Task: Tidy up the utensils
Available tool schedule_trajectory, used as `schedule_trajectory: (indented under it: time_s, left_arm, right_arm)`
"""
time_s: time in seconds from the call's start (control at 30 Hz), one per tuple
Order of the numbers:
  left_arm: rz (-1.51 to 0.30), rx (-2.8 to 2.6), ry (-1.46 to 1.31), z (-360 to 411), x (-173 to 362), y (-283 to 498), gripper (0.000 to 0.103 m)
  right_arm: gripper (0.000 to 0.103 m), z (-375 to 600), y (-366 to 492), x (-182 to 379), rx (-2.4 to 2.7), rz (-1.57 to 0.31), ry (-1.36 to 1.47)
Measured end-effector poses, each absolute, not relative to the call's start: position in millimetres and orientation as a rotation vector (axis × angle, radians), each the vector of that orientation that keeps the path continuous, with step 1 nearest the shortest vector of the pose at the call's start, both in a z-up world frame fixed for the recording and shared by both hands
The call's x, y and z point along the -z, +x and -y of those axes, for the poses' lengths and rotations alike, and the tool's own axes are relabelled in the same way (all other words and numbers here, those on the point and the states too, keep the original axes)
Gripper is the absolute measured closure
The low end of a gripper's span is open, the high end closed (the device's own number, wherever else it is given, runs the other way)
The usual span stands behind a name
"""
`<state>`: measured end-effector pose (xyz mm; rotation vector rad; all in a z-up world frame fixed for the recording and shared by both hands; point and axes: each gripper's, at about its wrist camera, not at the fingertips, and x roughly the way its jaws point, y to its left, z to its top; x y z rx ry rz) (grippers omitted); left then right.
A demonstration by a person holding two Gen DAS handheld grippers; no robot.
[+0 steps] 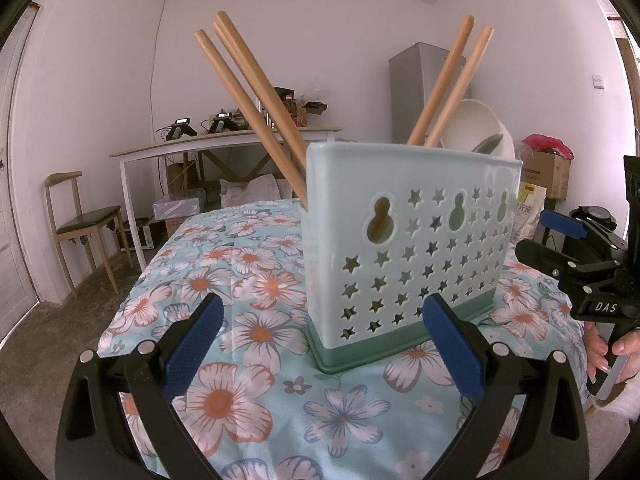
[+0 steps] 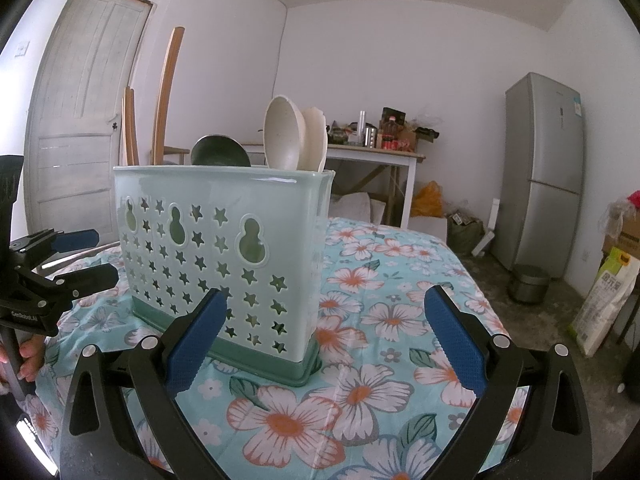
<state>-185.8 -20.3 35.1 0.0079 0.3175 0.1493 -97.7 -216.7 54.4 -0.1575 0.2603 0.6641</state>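
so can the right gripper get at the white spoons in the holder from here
Probably yes. The right gripper is open and empty, the white spoons stick up above the holder rim, and nothing sits between; it would need to rise over the near wall.

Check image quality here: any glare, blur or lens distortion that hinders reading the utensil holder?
Left wrist view: the utensil holder is sharp, strong fisheye bends the walls, dark vignette in the corners. Right wrist view: a glare streak on the holder's rim, daylight is soft and even, the spoons are clear, only the background clutter is too small to read.
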Motion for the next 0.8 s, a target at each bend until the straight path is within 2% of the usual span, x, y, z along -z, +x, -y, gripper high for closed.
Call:
schedule_trajectory:
  time_s: [0.8]
  left_arm:
    - [-0.318, -0.149, 0.009, 20.1, -35.4, -185.6, 0.005]
  right_arm:
    - [0.008, 217.0, -97.4, -54.3, -0.665, -0.26, -0.159]
